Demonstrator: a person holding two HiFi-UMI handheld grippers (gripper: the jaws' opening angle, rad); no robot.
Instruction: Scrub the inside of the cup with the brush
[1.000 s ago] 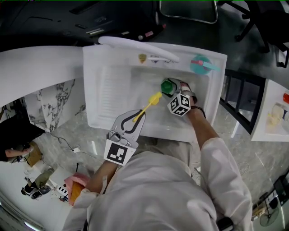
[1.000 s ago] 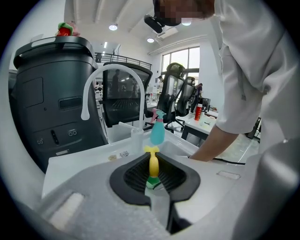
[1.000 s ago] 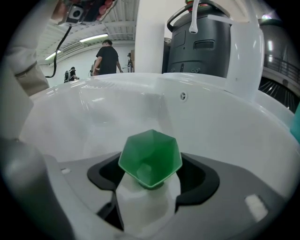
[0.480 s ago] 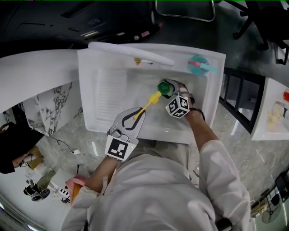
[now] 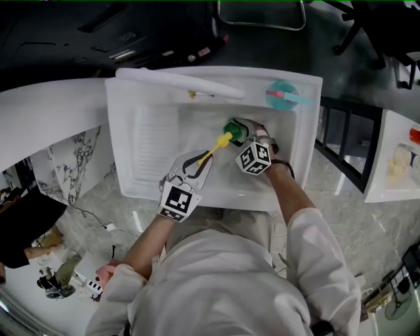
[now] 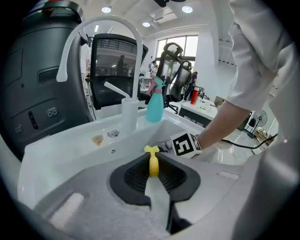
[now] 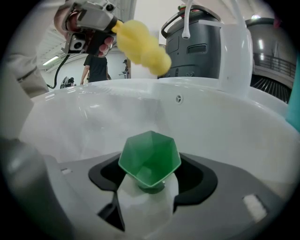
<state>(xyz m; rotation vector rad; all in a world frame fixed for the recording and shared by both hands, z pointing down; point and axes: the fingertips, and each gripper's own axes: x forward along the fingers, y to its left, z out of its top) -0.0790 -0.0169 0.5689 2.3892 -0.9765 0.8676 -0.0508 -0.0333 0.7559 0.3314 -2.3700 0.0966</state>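
Green cup [image 7: 150, 161], faceted inside visible only in right gripper view

- You stand on grey marbled floor [image 5: 348, 210].
- A curved white counter [image 5: 46, 105] lies to your left.
- A black office chair [image 6: 115, 70] waits beyond.
- Round ceiling lights [image 6: 106, 9] and a bright window [image 6: 180, 44] shine behind it.

Yellow brush [image 5: 217, 147] near faceted green cup [image 5: 233, 129]
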